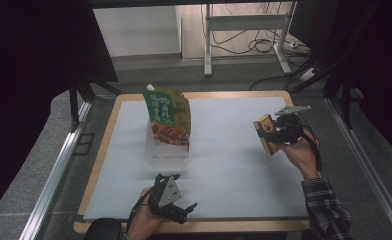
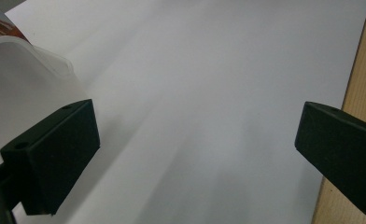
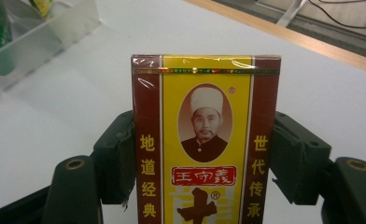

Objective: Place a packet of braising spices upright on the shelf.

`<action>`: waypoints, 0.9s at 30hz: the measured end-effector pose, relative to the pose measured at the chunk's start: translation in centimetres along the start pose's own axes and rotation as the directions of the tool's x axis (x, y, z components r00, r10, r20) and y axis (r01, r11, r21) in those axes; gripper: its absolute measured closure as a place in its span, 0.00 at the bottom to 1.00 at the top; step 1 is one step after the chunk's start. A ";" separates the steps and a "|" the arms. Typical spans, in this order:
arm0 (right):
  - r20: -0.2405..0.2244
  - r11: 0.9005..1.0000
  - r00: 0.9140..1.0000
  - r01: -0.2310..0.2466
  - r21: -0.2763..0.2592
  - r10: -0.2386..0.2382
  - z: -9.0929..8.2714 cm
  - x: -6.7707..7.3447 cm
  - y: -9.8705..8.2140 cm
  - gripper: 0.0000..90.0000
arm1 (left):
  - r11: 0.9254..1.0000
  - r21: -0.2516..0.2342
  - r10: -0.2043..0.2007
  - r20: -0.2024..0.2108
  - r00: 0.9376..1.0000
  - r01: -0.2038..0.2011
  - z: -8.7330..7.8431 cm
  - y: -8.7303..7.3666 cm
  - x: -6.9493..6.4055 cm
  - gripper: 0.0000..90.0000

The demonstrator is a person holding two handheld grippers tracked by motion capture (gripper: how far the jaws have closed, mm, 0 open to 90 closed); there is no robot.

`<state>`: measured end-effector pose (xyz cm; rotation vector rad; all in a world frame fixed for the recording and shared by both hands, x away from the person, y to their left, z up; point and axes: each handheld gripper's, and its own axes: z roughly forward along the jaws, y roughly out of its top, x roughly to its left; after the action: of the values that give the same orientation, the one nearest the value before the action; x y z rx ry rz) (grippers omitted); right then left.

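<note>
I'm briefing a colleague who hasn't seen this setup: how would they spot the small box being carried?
Start at the white sheet covering the wooden table, then look to its right edge, where the right tongs are raised above it. Clamped between them is the small box: a flat yellow pack with brown side bands and an oval portrait, unlike the tall green pouch standing in the clear tub at mid-table.

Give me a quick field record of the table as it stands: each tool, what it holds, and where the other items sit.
right tool: shut on the yellow and brown box, held upright above the mat, right side of the high view
left tool: open, nothing between the jaws, near the mat's front edge
green pouch: standing in the clear container, centre-left of the mat
white mat: covers the wooden tabletop
</note>
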<state>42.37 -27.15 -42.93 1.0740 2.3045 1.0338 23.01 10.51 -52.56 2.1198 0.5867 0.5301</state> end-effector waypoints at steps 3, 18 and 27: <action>-0.020 1.000 1.000 -0.001 -0.012 0.000 0.0 0.2 0.0 0.36 | 1.000 -0.002 -0.001 -0.001 1.000 0.001 0.0 0.0 0.0 0.00; -0.124 0.994 0.991 0.045 -0.097 -0.057 0.2 2.8 0.9 0.36 | 1.000 -0.004 -0.002 -0.002 1.000 0.002 -0.1 0.0 0.1 0.00; -0.180 0.987 0.980 0.063 -0.149 -0.089 0.4 4.9 1.5 0.36 | 1.000 -0.009 -0.004 -0.004 1.000 0.004 -0.1 0.0 0.1 0.00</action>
<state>40.30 -22.53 -42.25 0.8583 2.3524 1.2962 23.02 10.63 -52.47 2.1088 0.5898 0.5344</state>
